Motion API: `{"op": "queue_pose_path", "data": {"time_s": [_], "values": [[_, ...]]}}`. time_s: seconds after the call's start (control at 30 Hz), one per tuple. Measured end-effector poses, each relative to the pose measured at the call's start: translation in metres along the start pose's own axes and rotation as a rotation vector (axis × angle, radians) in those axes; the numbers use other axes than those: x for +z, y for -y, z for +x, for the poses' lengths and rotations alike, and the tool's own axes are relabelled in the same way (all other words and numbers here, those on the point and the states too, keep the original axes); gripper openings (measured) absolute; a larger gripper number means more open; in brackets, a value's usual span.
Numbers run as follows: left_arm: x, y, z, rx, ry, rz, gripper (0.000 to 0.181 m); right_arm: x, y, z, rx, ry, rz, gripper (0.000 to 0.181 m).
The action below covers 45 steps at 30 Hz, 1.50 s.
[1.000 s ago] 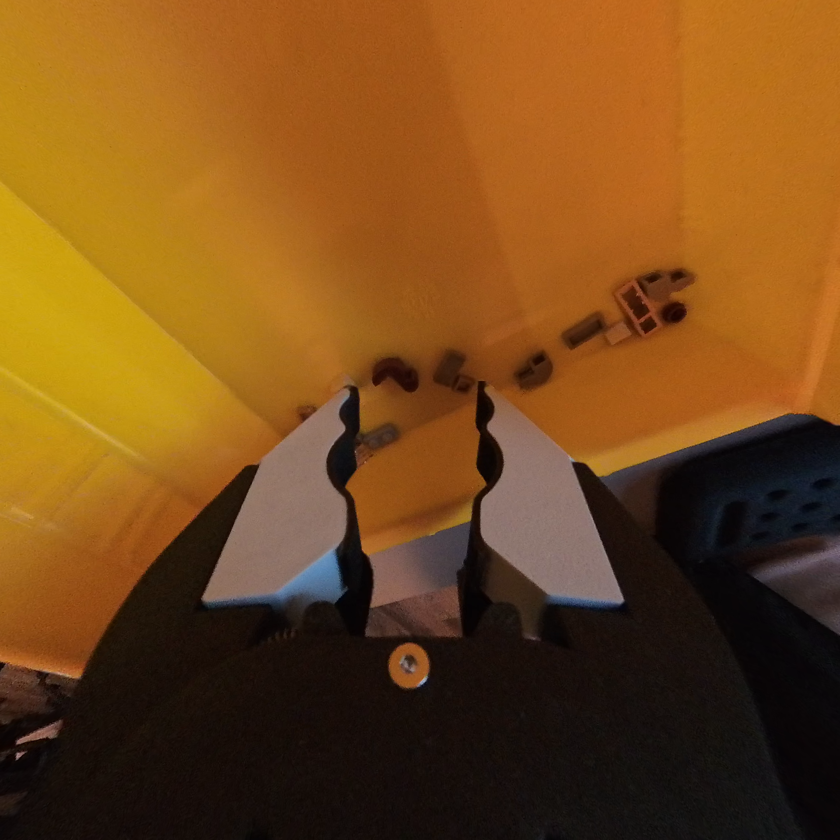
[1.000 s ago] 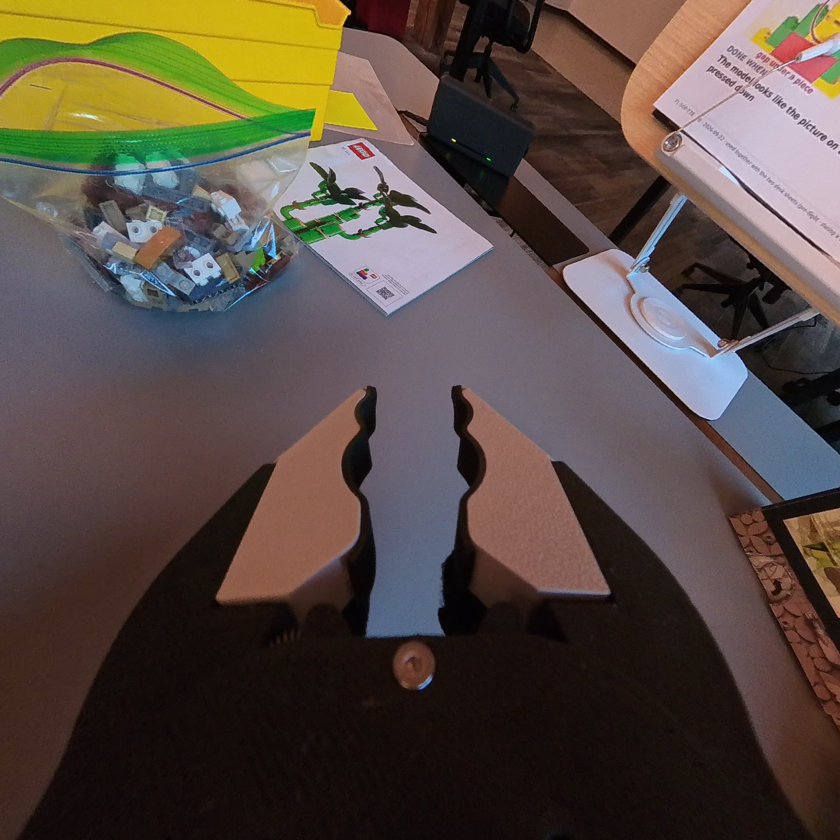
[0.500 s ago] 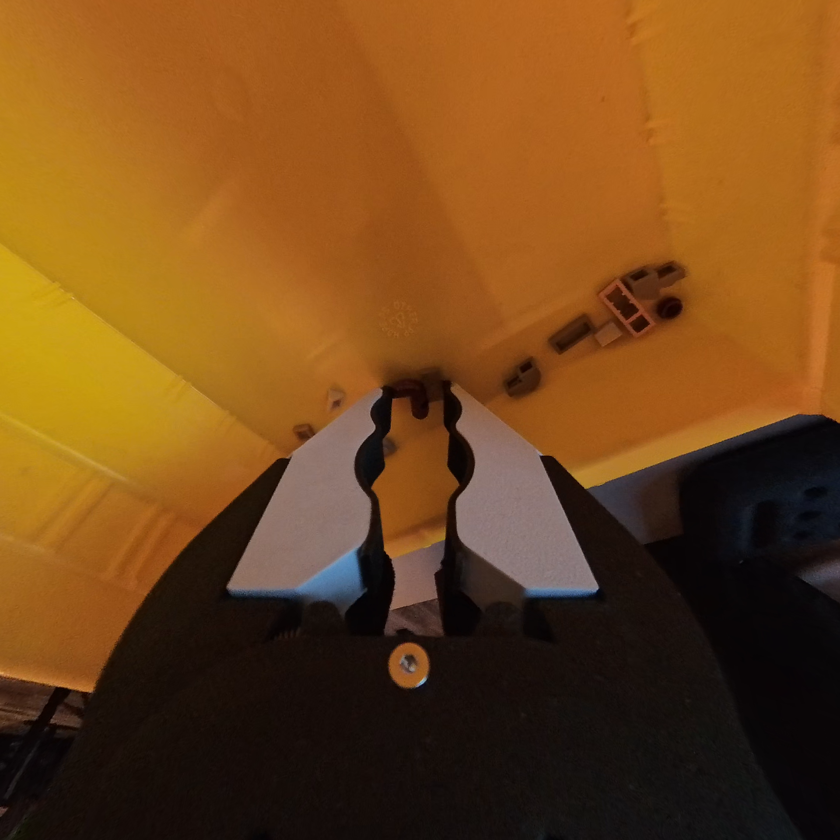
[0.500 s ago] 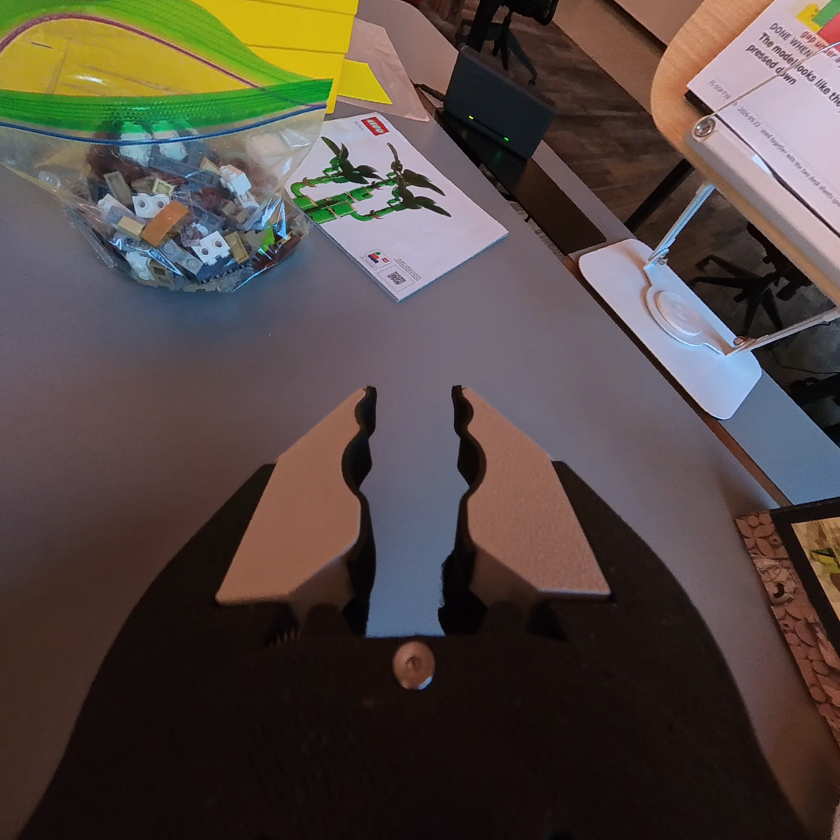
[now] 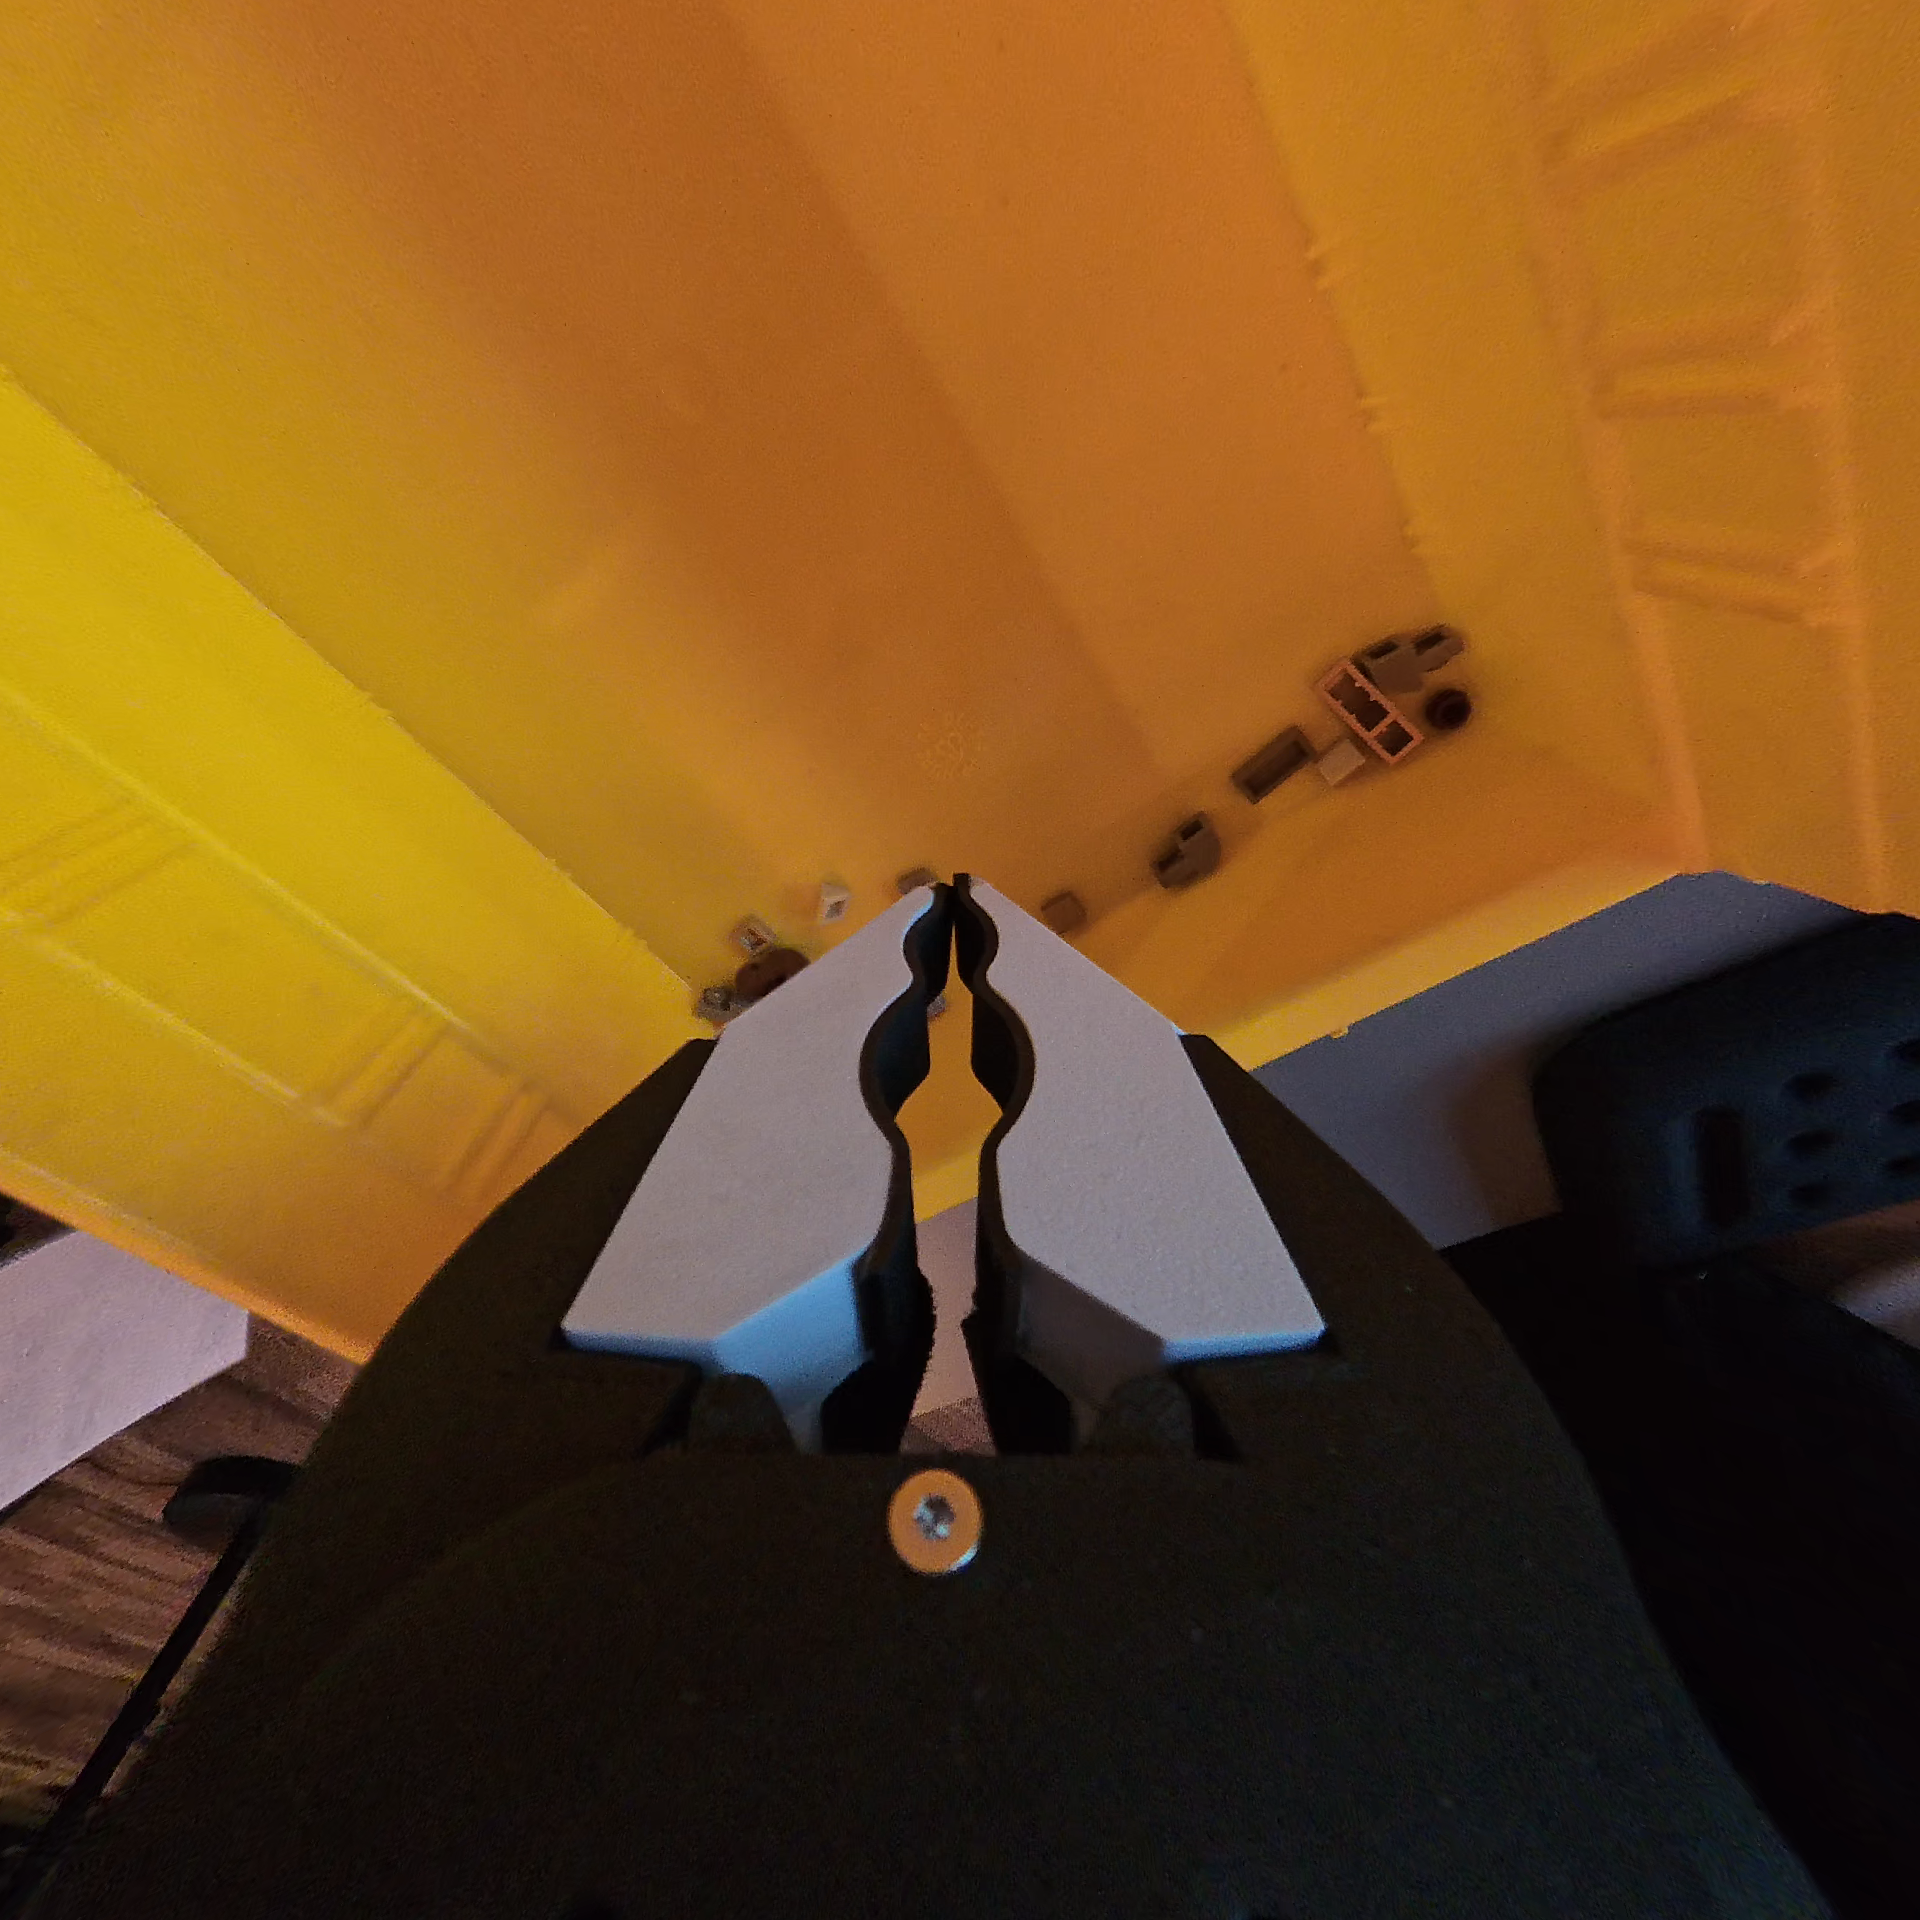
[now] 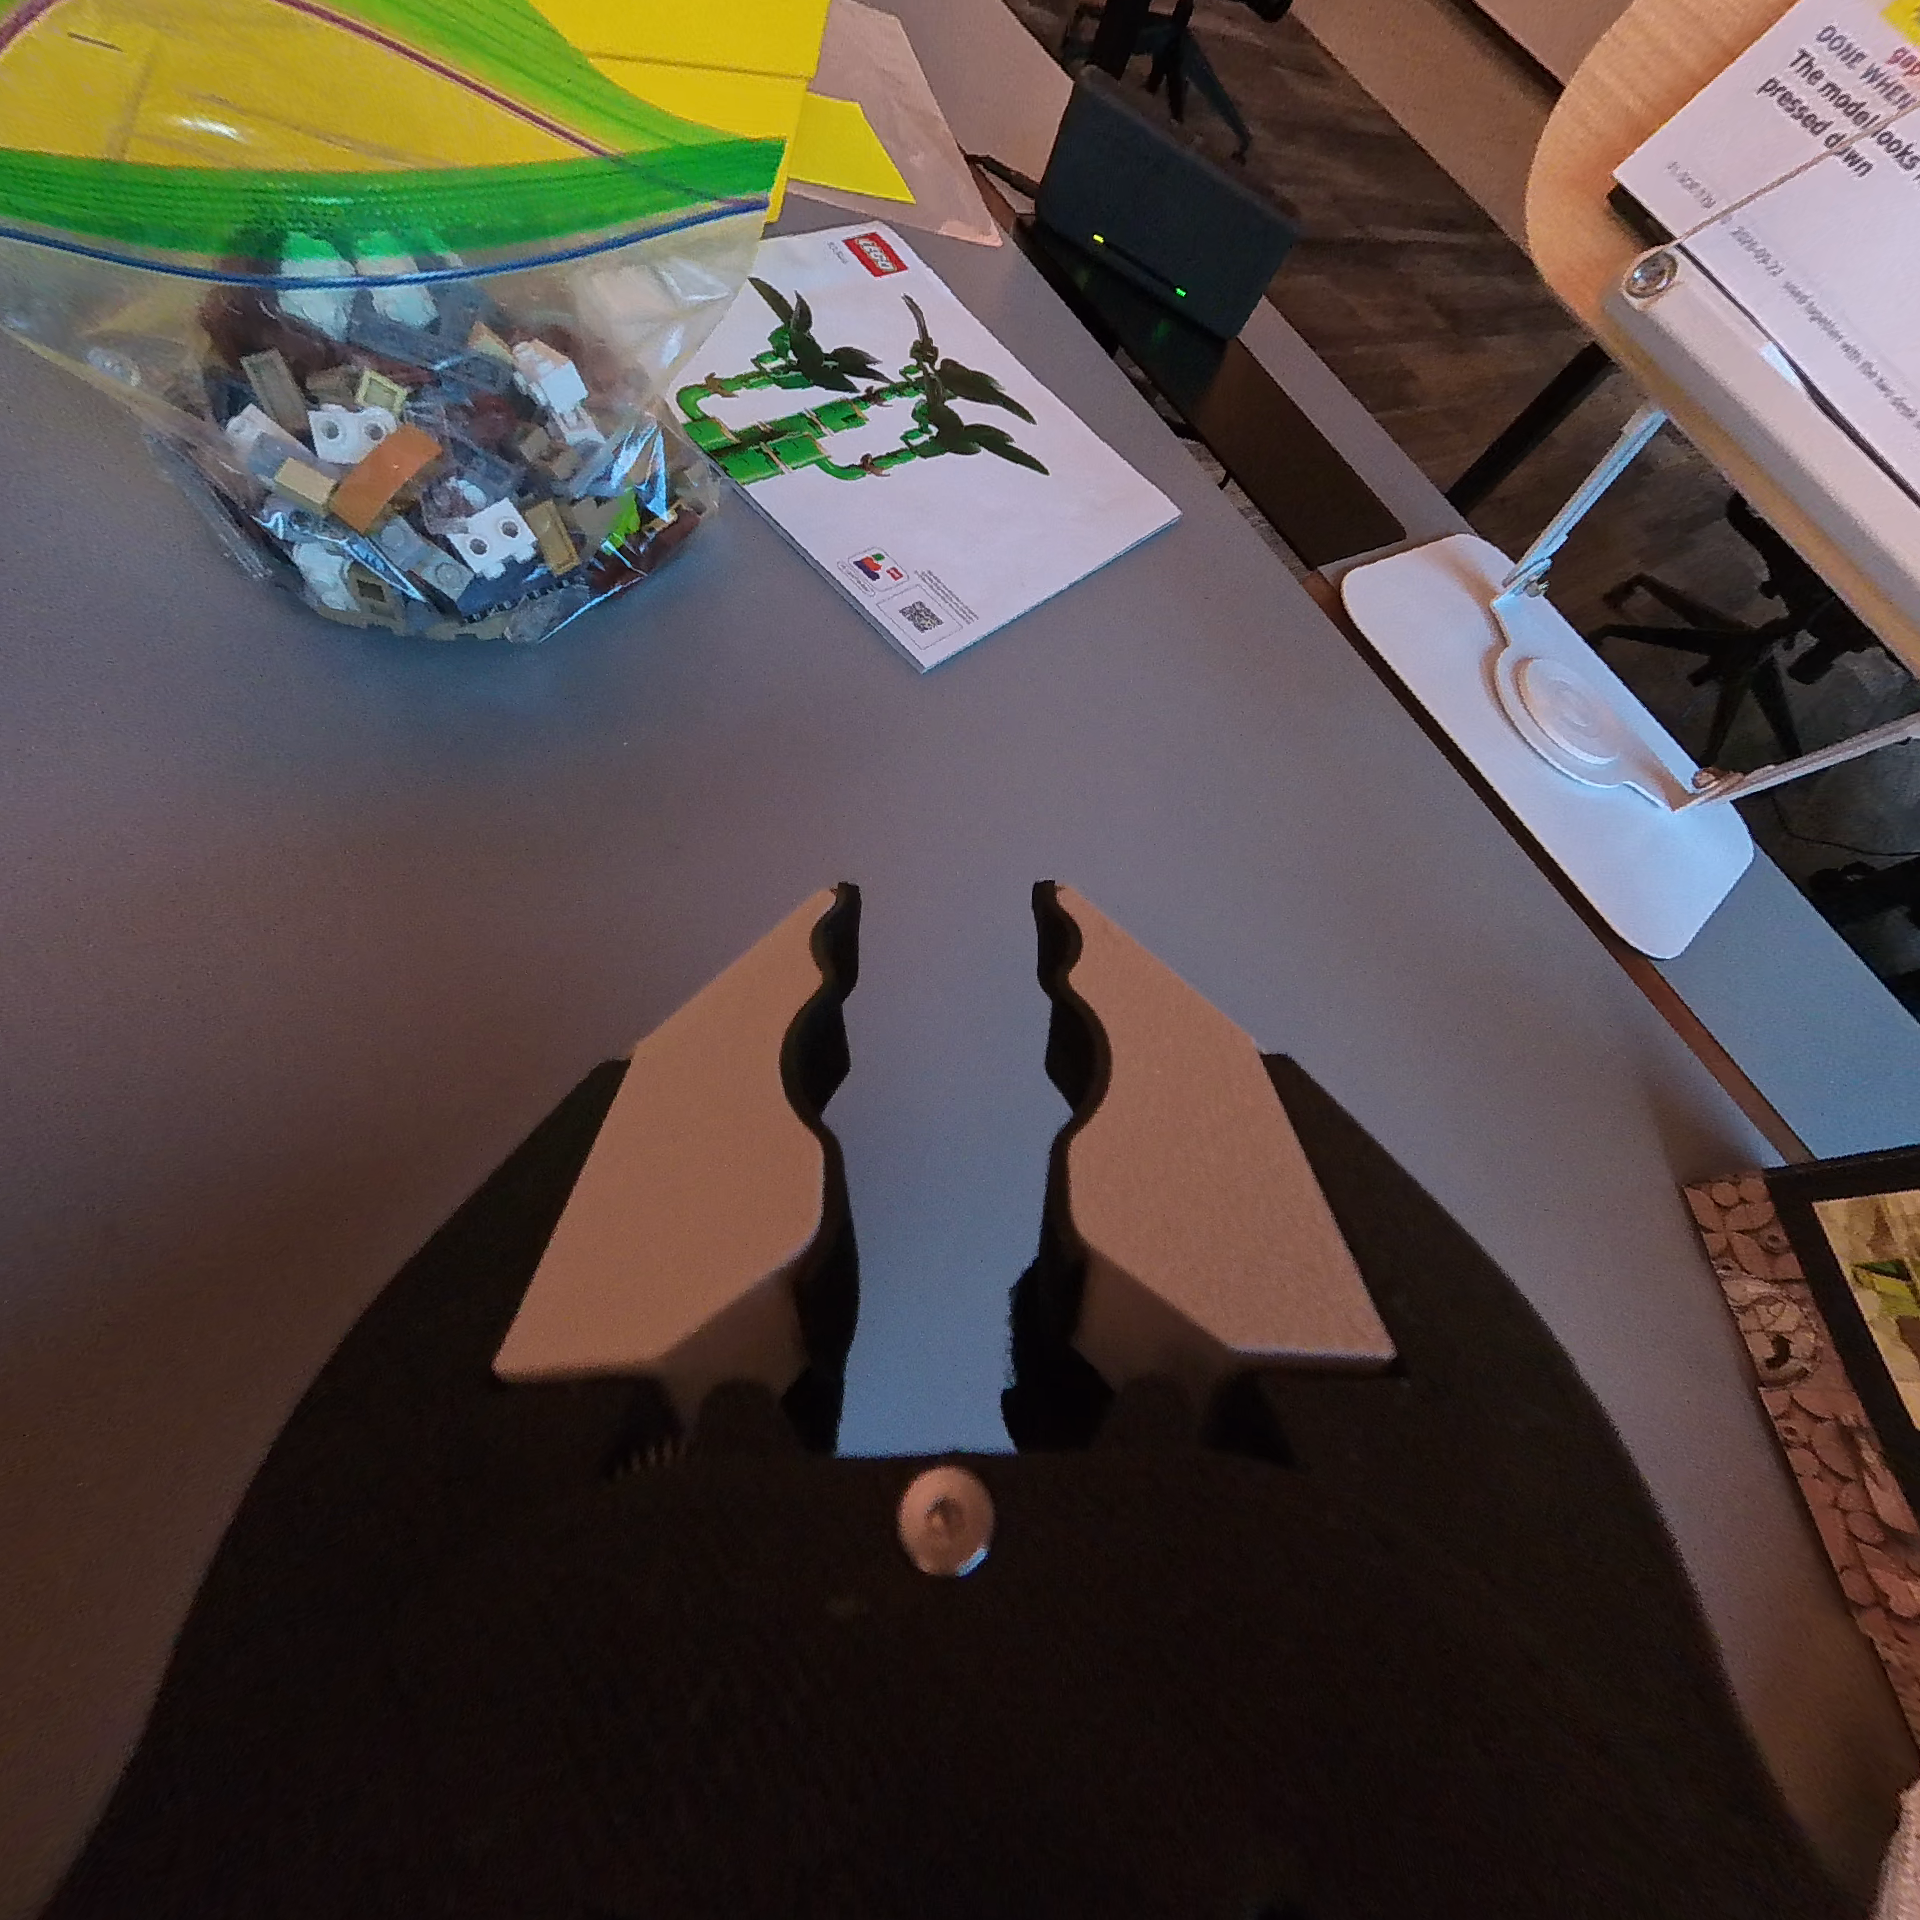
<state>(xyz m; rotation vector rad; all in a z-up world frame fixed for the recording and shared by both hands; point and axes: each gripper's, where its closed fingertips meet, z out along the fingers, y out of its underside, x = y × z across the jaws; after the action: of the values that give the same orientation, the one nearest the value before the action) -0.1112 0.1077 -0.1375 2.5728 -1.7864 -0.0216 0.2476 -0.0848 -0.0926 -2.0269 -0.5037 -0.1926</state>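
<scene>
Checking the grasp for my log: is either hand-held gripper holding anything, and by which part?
Left hand-held gripper: shut inside the yellow bin, nothing visible between its tips. Right hand-held gripper: open over the grey table, holding nothing.

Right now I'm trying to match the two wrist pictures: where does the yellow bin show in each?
Left wrist view: the yellow bin fills the upper frame, seen from inside, with small bricks along its bottom edge.
Right wrist view: top left corner, behind the clear bag of bricks; probably the same bin.
Shared landmark: the grey table, at right below the bin in the left view, and across the middle in the right view.
</scene>
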Motion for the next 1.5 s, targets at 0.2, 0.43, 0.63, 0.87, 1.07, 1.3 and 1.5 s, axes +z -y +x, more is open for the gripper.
{"op": "queue_pose_path", "data": {"time_s": [0.2, 0.43, 0.63, 0.87, 1.07, 1.3, 1.5], "values": [[0.007, -0.014, 0.001, -0.069, -0.051, -0.058, 0.010, 0.000, -0.001, -0.001, -0.008, 0.002, -0.007, 0.033], [0.029, -0.024, -0.003, -0.127, -0.048, -0.128, 0.025, 0.001, -0.002, -0.003, -0.021, 0.008, -0.021, 0.033], [0.024, -0.016, 0.000, -0.069, -0.040, -0.074, 0.006, 0.001, -0.003, -0.002, -0.021, 0.006, -0.021, 0.033], [-0.096, 0.065, 0.099, 0.174, -0.282, 0.486, 0.006, 0.003, -0.006, -0.003, -0.017, 0.012, -0.034, 0.033], [-0.115, 0.131, 0.198, 0.378, -0.381, 0.605, 0.006, 0.000, 0.000, -0.004, -0.028, 0.006, -0.013, 0.033], [-0.076, 0.159, 0.198, 0.347, -0.270, 0.464, 0.036, 0.000, 0.000, -0.006, -0.049, 0.009, -0.020, 0.033], [-0.111, 0.153, 0.181, 0.311, -0.270, 0.619, 0.040, -0.003, 0.001, -0.005, -0.061, -0.001, -0.018, 0.033]]}}
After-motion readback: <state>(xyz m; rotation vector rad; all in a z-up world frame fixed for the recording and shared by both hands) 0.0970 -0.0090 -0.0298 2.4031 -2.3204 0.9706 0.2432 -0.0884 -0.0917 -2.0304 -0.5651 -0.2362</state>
